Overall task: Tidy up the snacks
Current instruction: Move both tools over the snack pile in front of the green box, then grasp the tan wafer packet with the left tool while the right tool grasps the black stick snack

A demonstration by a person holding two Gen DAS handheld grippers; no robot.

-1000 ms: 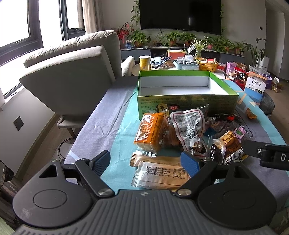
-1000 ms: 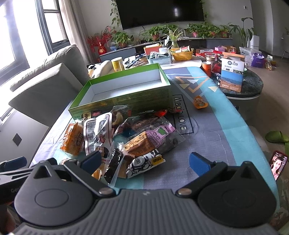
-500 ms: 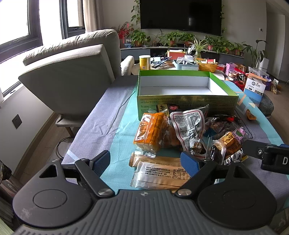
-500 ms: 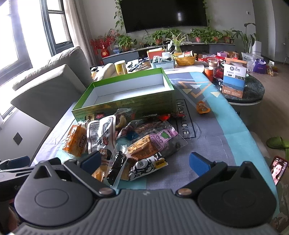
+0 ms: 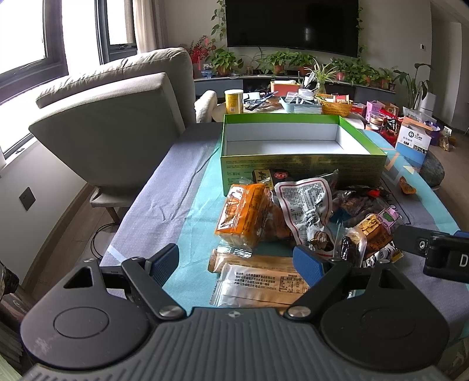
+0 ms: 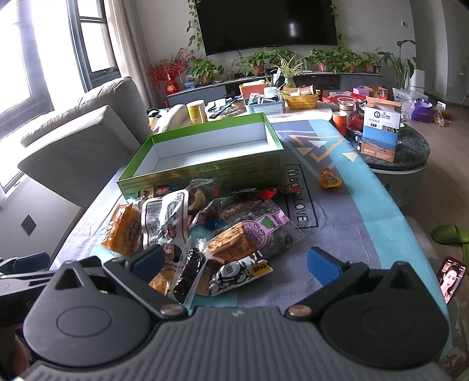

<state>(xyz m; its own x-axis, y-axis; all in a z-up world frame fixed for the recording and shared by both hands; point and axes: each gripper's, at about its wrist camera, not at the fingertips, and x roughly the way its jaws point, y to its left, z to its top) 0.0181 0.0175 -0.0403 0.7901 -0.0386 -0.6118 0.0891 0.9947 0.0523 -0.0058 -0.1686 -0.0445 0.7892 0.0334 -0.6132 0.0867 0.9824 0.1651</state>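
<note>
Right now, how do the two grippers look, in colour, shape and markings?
Both the left gripper and the right gripper have a ribbed grey body, black linkage arms on round discs with silver pivot screws, and blue fingertip pads. No cables or sleeves show.

A home living room: a grey sofa (image 5: 117,117) stands at the left by the windows (image 5: 29,44), a wall-mounted television (image 5: 293,26) hangs at the far end above potted plants (image 6: 263,60), and slippers (image 6: 448,234) lie on the floor at the right.
</note>
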